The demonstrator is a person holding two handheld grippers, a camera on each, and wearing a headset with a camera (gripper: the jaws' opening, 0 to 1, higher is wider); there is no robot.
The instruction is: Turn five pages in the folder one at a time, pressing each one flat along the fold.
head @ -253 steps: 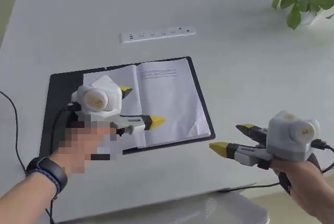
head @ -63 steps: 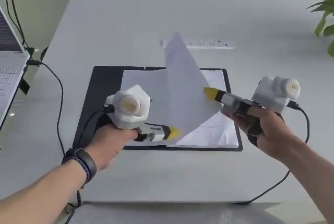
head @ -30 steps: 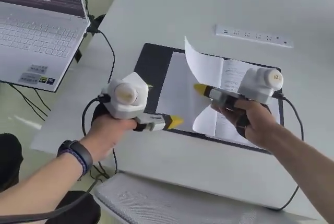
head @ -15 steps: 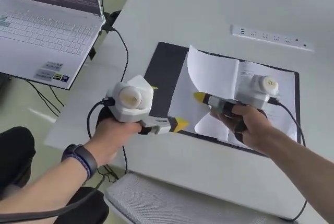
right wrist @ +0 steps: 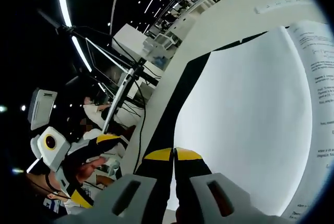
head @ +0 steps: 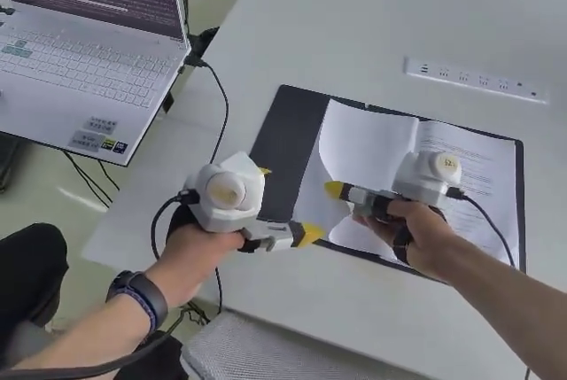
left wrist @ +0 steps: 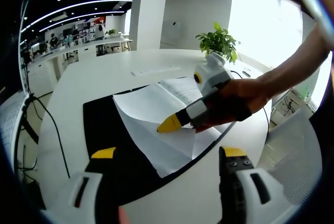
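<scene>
We find the folder (head: 282, 132) open on the bench (head: 354, 17), the power strip (head: 474, 80) behind it and the laptop (head: 80, 52) off to its left, past the bench edge. The left tongs (head: 286, 203) hang at the folder's front left corner. The right tongs (head: 333, 190) meet the front edge of its raised page (head: 368, 145).

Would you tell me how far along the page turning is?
The folder lies open. In hand: the right gripper shut on a page, bowed over the left side; left gripper open nearby. Left: pressing it flat along the fold; the count turned can't be told.
</scene>
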